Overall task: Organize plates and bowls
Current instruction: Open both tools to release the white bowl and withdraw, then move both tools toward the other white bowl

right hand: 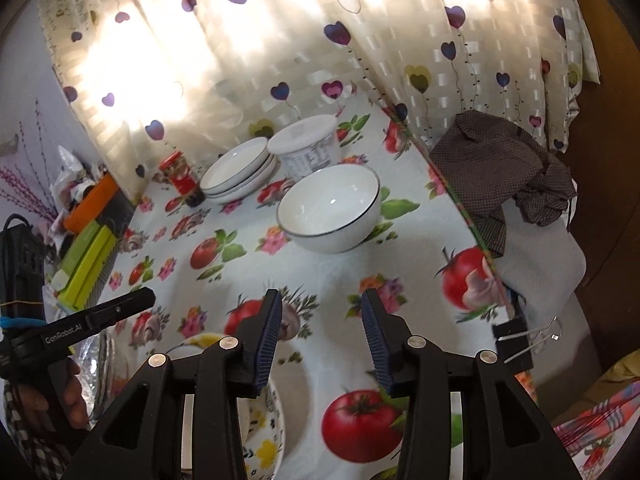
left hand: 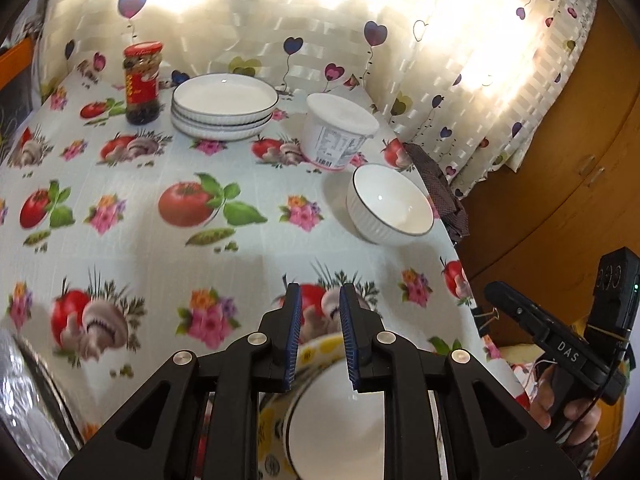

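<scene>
A stack of three white plates (left hand: 224,106) stands at the back of the table; it also shows in the right wrist view (right hand: 240,170). A white ribbed bowl (left hand: 390,204) sits near the right table edge, also in the right wrist view (right hand: 330,208). My left gripper (left hand: 319,304) is open, its fingers above a white bowl (left hand: 336,420) nested in a yellow-flowered bowl (left hand: 316,350), without touching it. My right gripper (right hand: 320,312) is open and empty over the tablecloth; the flowered bowl (right hand: 264,432) lies under its left finger.
A red-lidded jar (left hand: 142,82) stands left of the plates and a white lidded tub (left hand: 338,132) to their right. A foil-covered dish (left hand: 28,396) is at the front left. A brown cloth (right hand: 504,168) hangs off the right table edge. Boxes (right hand: 86,256) lie at the left.
</scene>
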Demonstrator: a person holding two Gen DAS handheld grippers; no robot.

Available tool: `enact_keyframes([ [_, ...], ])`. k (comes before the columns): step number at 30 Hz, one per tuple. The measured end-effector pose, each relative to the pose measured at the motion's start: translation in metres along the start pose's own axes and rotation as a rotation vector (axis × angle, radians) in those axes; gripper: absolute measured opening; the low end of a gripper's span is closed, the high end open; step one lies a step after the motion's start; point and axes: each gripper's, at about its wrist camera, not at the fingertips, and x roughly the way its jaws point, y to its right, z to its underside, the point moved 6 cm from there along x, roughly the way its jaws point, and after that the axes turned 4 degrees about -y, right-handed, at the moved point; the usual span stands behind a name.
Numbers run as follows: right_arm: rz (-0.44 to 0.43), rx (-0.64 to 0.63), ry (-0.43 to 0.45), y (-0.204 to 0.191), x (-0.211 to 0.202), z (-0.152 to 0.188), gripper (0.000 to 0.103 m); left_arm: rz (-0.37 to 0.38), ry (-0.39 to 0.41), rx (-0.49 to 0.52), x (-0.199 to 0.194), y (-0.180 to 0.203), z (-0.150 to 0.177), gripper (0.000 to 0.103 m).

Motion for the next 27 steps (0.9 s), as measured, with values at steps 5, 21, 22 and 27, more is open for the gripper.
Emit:
enact_keyframes([
  [5, 0.023, 0.001, 0.000, 0.011, 0.009, -0.018, 0.041, 0.001, 0.001, 0.033, 0.012, 0.007, -0.022, 0.020],
  [21, 0.100, -0.021, -0.055, 0.031, 0.067, -0.054, 0.041, 0.000, -0.085, 0.143, 0.076, 0.024, -0.068, 0.020],
  [22, 0.100, -0.019, -0.056, 0.032, 0.070, -0.056, 0.041, -0.002, -0.090, 0.145, 0.080, 0.025, -0.071, 0.020],
  [27, 0.112, -0.013, -0.070, 0.037, 0.084, -0.062, 0.041, 0.007, -0.123, 0.168, 0.099, 0.032, -0.076, 0.020],
])
